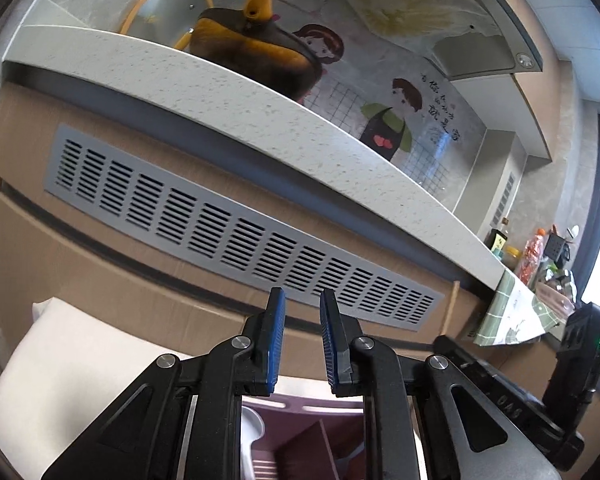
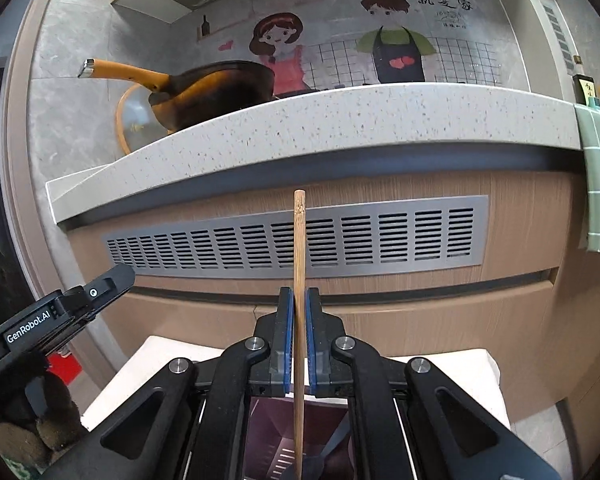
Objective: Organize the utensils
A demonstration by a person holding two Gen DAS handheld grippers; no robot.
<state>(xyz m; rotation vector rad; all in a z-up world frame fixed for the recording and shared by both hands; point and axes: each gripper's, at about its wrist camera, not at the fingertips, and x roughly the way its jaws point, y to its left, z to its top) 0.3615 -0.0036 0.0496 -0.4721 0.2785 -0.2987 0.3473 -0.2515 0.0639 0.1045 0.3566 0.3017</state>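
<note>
My right gripper (image 2: 299, 300) is shut on a bamboo chopstick (image 2: 299, 280) that stands upright; its lower end reaches down into a purple utensil holder (image 2: 268, 432) on a white table (image 2: 168, 356). A dark utensil (image 2: 320, 460) lies inside the holder. My left gripper (image 1: 302, 304) is open and empty above the same purple holder (image 1: 300, 436), where a white spoon (image 1: 250, 436) lies in the left compartment. The chopstick's top (image 1: 450, 306) and the right gripper's body (image 1: 540, 392) show at the right in the left wrist view.
A speckled countertop edge (image 2: 340, 128) and a grey vent panel (image 2: 340, 240) face me. An orange-handled pan (image 2: 204, 92) and a glass lid (image 2: 134, 120) sit on the counter. A green checked cloth (image 2: 598, 176) hangs at right. Bottles (image 1: 532, 256) stand far right.
</note>
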